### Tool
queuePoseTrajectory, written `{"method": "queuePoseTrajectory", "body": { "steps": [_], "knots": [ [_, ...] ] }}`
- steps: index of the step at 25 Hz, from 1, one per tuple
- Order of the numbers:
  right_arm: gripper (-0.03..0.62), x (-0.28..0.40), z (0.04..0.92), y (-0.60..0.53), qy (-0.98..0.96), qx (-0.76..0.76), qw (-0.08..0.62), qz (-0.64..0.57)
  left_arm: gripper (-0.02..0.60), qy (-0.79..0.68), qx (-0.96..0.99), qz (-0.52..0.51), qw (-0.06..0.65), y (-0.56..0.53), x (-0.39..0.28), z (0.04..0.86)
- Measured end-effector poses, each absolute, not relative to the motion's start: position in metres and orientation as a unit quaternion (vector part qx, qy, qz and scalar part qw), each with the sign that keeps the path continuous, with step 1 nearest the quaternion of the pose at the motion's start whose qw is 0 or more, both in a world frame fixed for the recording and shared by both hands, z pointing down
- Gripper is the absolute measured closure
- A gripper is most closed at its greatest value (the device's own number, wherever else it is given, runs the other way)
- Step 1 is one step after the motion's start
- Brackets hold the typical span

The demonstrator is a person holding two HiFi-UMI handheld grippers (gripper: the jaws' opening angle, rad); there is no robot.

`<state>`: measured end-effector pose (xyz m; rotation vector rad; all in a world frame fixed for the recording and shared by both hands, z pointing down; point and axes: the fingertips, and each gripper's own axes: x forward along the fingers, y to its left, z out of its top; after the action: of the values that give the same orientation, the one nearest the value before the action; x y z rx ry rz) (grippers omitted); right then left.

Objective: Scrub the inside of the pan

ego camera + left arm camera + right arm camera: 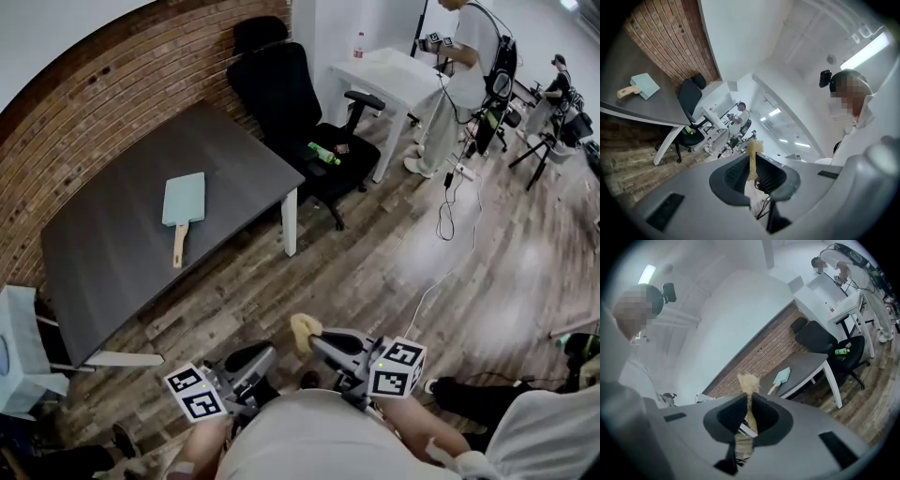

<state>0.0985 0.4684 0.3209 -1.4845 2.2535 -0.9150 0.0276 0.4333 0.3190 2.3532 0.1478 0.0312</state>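
Premises: a room with a brick wall [56,103] and a wood-plank floor. A dark grey table [112,253] is set against the wall, with a black office chair [291,103] at its far end. A person [464,66] is seen standing at a white table further off.

Item under task: a pale blue, square-cornered piece with a wooden handle [178,246], taken to be the pan [184,199], is found lying flat near the middle of the grey table, handle toward the near edge. Nothing is touching it. It lies well apart from both grippers. Its rim depth cannot be made out.

Left gripper [269,352]: the jaws are drawn almost together. A yellowish strip shows in the slit between them. Whether it is pinched there or only seen beyond cannot be settled.

Right gripper [317,339]: the jaws are closed on a yellowish fibrous scrubber [302,329], its frayed end standing out past the tips.

Assessment: scrubbing has not begun. The pan is judged rigid and fairly light, so it is likely to slide on the smooth tabletop under pressure. It is best held by the wooden handle while the soft, yielding scrubber is worked inside.
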Motion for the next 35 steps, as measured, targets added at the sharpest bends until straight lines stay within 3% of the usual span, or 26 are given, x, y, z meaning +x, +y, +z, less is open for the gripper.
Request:
{"method": "queuePoseTrajectory", "body": {
  "steps": [15,22,35],
  "knots": [
    [0.557,0.116,0.333,0.443,0.775,-0.509,0.145,-0.345,0.534,0.004,0.923,0.004,0.384,0.398,0.023,0.324],
    [0.557,0.109,0.342,0.381,0.775,-0.508,0.133,-0.351,0.529,-0.034,0.921,0.001,0.388,0.323,-0.001,0.337],
    [0.557,0.094,0.356,0.207,0.754,-0.549,0.074,-0.353,0.423,-0.066,0.919,0.03,0.388,0.128,-0.027,0.363]
  ]
}}
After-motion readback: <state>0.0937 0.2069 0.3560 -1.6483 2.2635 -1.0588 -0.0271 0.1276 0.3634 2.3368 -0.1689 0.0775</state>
